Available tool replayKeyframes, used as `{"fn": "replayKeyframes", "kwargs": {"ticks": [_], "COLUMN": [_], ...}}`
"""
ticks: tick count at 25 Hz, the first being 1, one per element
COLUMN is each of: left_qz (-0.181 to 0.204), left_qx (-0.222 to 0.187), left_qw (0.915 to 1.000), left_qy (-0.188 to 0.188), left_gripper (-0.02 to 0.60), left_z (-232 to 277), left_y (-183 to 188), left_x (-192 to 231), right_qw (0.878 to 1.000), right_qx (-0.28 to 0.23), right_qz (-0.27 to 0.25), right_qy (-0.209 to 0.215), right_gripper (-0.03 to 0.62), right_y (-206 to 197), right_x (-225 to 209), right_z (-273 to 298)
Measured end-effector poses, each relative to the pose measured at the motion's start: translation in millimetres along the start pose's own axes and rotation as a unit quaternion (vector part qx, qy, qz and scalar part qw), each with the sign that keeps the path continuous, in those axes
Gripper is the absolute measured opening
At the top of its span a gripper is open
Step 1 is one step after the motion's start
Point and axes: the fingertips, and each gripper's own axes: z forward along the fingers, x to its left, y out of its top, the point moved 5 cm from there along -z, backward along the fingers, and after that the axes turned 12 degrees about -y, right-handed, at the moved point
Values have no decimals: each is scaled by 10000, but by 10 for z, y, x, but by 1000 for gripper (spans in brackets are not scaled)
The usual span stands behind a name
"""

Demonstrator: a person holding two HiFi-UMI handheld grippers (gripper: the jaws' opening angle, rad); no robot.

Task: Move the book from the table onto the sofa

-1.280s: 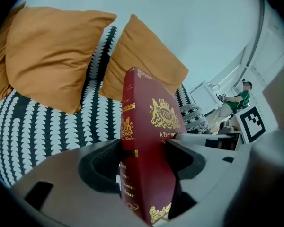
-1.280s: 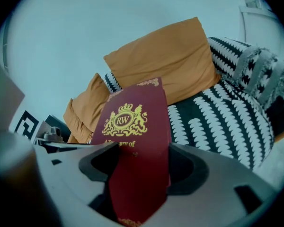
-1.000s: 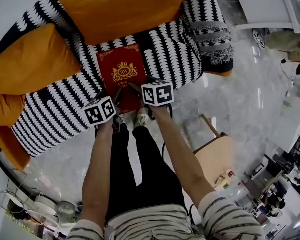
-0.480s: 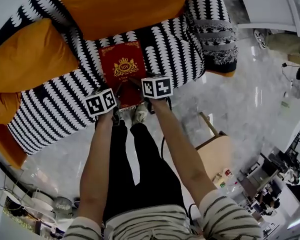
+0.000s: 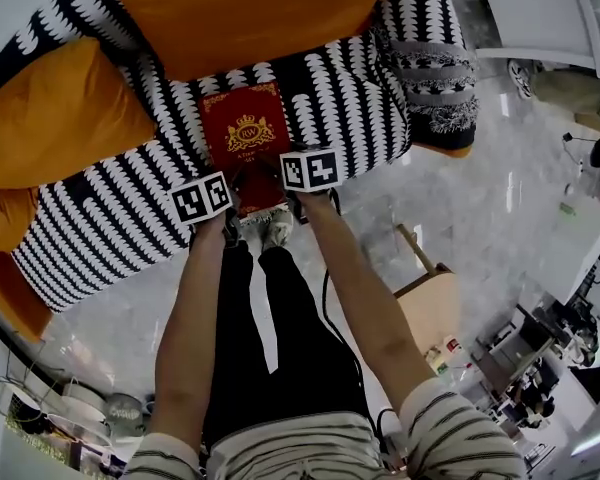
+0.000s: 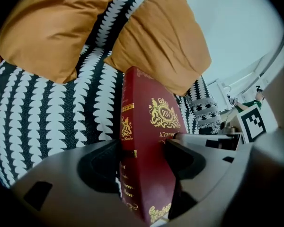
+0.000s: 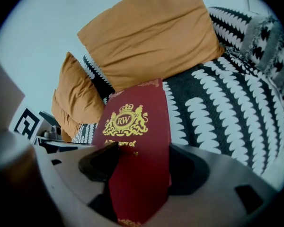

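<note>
Clenched on the near edge of the red book (image 5: 242, 133) with the left claw (image 5: 232, 188) and the right claw (image 5: 277, 175) side by side, cover up and out over the black-and-white sofa seat (image 5: 355, 93), whether touching it unclear, just short of the orange cushions (image 5: 240, 8) behind.

Book (image 7: 132, 126), red cover: gold crest with "RW" in its centre, legible in both gripper views, small but readable in head view. Gold line under crest: "A Treasury of" in right gripper view; left gripper view shows only "A Treasu", rest behind jaw. Spine (image 6: 128, 126): gold lettering, too blurred to read. Cubes on left gripper (image 5: 232, 184) and right gripper (image 5: 276, 174): black-white square code markers, no letters.
</note>
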Motion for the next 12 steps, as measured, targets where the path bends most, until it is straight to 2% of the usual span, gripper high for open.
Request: {"fn": "replayKeyframes", "kwargs": {"ticks": [6,12], "left_qz": [-36,-18], "left_qx": [30,179], "left_qw": [10000,9998], "left_qy": [-8,93], "left_gripper": [301,301], "left_z": [-21,244], "left_y": [77,56], "left_x": [52,176], "right_qw": [10000,9997], "right_qx": [42,188], "right_qz": [50,121], "right_qy": [-50,-73], "right_gripper": [327,327], "right_y": [59,6], "right_x": [56,-119], "right_z": [39,276]}}
